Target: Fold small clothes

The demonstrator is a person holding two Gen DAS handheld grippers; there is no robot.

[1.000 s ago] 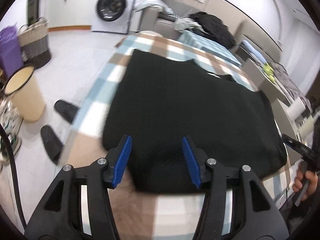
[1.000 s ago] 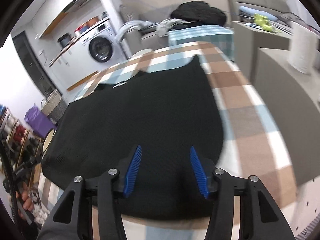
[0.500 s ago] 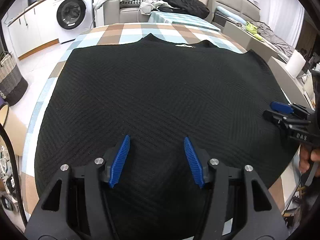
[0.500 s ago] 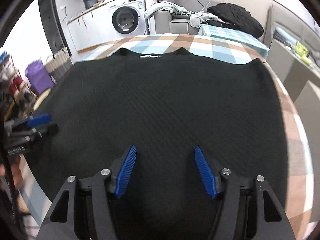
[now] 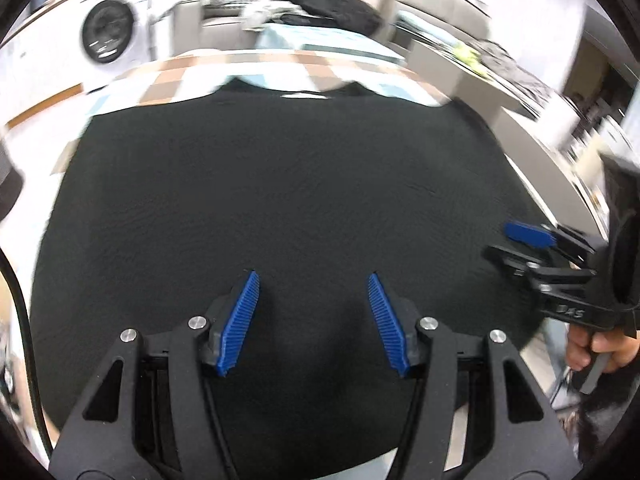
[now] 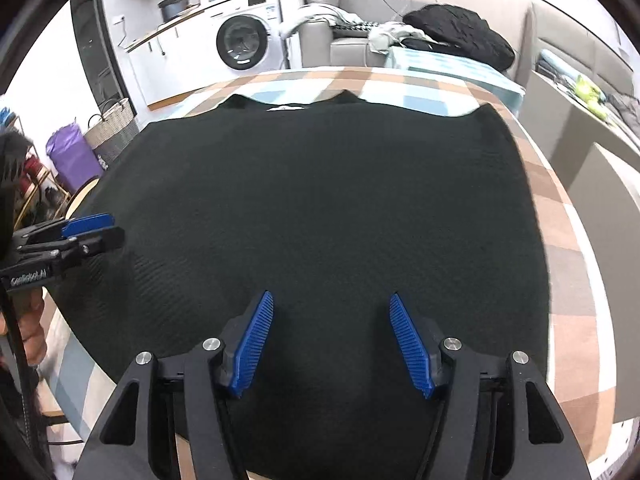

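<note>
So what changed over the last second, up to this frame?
Both wrist views swung in from the sweater's side edges to face it squarely across the hem. Each gripper now shows at the edge of the other's view: the left gripper and the right gripper. Nothing was grasped or released. Both stayed open, and the sweater stayed flat on the checked cloth.

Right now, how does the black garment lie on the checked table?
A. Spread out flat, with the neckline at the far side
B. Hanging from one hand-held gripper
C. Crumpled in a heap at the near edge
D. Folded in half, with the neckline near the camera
A: the black garment lies spread flat on the checked table, its neckline at the far edge, and both hand-held grippers are open and empty.
</note>
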